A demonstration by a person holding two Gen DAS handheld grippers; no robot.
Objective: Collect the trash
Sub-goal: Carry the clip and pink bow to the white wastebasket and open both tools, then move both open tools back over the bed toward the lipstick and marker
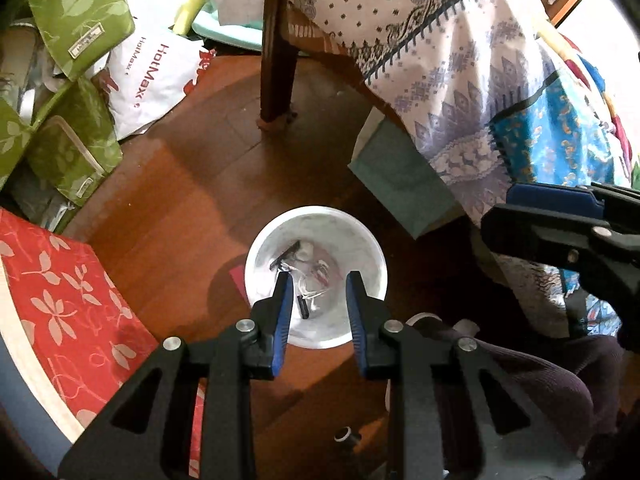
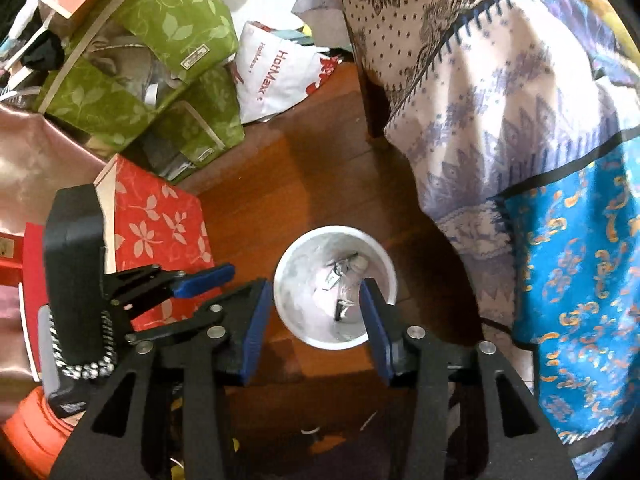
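Cluttered wooden floor (image 1: 192, 200), white bin (image 1: 256, 264) below both grippers, jaws spread, empty

Both wrist fisheyes look steeply down, close above, sharing white bin (image 1: 316, 216) (image 2: 286, 276), wooden floor (image 1: 192, 184) (image 2: 256, 184)

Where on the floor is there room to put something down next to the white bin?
Bare wood floor lies beyond the white bin, bordered by the red leaf-print box, the chair leg and the draped patterned cloth. It is crowded at the far left, where green leaf-print bags and a HotMax bag pile up.
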